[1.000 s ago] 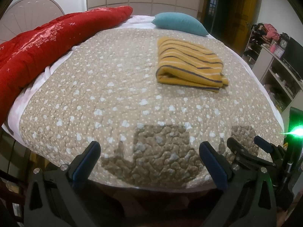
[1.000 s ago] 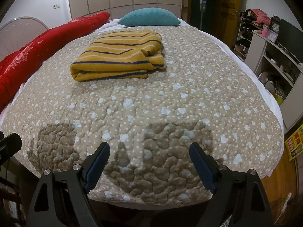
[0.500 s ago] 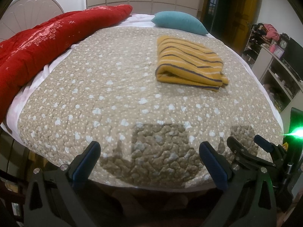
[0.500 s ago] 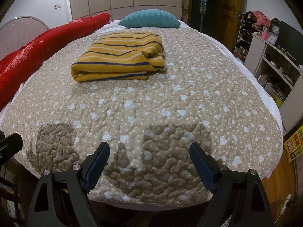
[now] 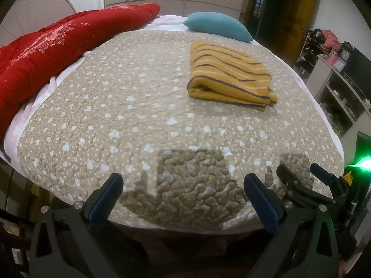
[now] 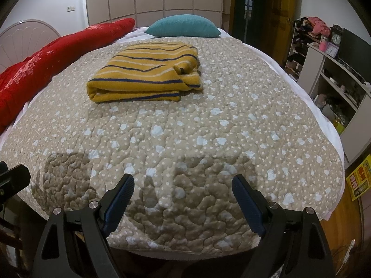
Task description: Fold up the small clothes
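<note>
A mustard-yellow garment with dark and white stripes (image 5: 228, 74) (image 6: 148, 73) lies folded into a thick rectangle on the far half of the bed. My left gripper (image 5: 183, 179) hangs open over the near edge of the quilt, nothing between its blue-padded fingers. My right gripper (image 6: 183, 181) is also open and empty, held above the near edge; it shows in the left wrist view at the lower right (image 5: 301, 171). Both grippers are well short of the garment.
A beige dotted quilt (image 6: 208, 127) covers the bed. A red duvet (image 5: 46, 51) runs along the left side, a teal pillow (image 6: 183, 26) lies at the head. White shelving with clutter (image 6: 336, 76) stands to the right, a door behind.
</note>
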A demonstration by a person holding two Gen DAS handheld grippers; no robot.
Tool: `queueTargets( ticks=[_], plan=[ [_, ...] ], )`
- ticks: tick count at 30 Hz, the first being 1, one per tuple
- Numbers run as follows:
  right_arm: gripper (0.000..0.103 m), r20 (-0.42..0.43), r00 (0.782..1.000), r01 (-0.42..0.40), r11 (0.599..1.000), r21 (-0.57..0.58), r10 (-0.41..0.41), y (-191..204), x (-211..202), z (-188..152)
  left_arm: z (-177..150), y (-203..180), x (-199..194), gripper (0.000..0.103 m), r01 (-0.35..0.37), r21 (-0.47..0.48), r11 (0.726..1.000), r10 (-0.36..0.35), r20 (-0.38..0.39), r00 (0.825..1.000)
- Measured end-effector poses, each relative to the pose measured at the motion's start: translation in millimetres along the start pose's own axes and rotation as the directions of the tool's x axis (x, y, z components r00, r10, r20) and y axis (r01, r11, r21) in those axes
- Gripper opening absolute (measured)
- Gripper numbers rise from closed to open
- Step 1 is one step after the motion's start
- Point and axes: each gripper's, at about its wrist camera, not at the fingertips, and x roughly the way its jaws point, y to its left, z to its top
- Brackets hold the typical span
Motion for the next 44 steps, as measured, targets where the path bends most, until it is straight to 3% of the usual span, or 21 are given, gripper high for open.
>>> queueTargets(
  ticks=[8, 13, 20, 28, 35, 44],
  plan=[
    [0.090, 0.004, 1.000, 0.022, 1.000, 0.007, -0.022, -4, 4, -2, 8, 10, 1, 0.103, -0.019, -0.020, 1.000, 0.019, 0.006, 1.000],
    [0.090, 0.001, 0.999, 0.046, 0.999, 0.016, -0.046, -14, 4, 2, 21, 17, -10, 0.103, -0.100, -0.012, 0.995, 0.100, 0.094, 0.990],
    [0.091, 0.044, 0.998, 0.052, 0.999, -0.005, -0.051, -14, -5, 26, 31, 18, -20, 0.103, -0.153, 0.037, 0.988, 0.146, 0.155, 0.977],
    [0.093, 0.071, 0.997, 0.043, 0.998, -0.054, -0.039, 1, 15, 52, 41, 35, 27, 0.103, -0.201, 0.058, 0.978, 0.193, 0.119, 0.974],
    [0.093, 0.047, 0.998, 0.045, 0.998, -0.044, -0.043, -6, 55, 61, 64, 36, 93, 0.103, -0.149, 0.052, 0.987, 0.148, 0.018, 0.989],
    [0.093, 0.028, 1.000, 0.008, 1.000, -0.020, -0.007, -2, 80, 79, 84, 13, 125, 0.103, -0.030, 0.074, 0.997, 0.032, -0.024, 0.999]
  ],
)
